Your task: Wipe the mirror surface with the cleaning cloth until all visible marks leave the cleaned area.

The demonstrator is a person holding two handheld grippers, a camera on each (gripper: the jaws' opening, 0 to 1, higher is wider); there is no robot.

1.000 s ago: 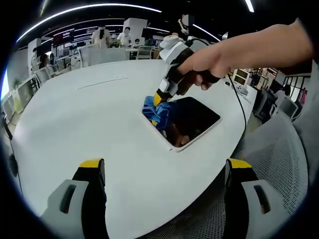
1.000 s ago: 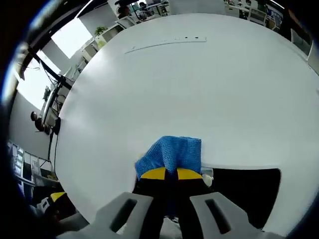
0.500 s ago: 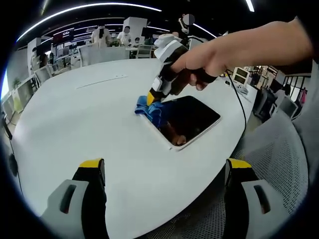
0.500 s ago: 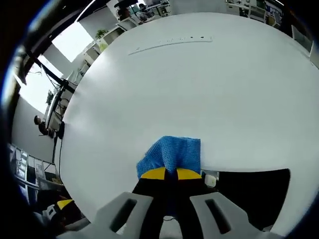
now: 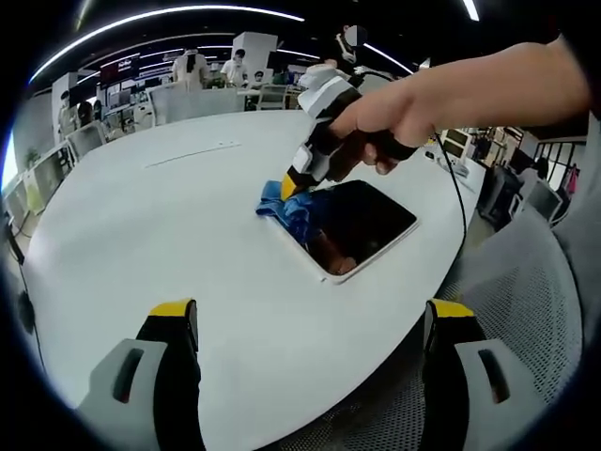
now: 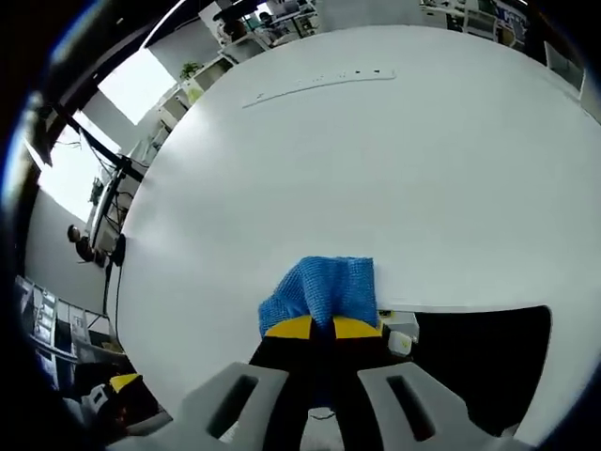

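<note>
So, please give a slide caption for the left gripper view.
Right gripper presses blue cloth onto dark mirror on white table.

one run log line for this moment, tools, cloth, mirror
right tool: shut on blue cloth | cloth: at mirror corner, overlapping table | left tool: open, apart from mirror

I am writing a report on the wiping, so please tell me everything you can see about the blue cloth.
The blue cloth looks like soft woven microfibre, bunched rather than flat. The right gripper holds it pinched between its yellow-tipped jaws. It rests at the far corner of the dark mirror, partly on the glass and partly on the white table. The glass reflects it.
</note>
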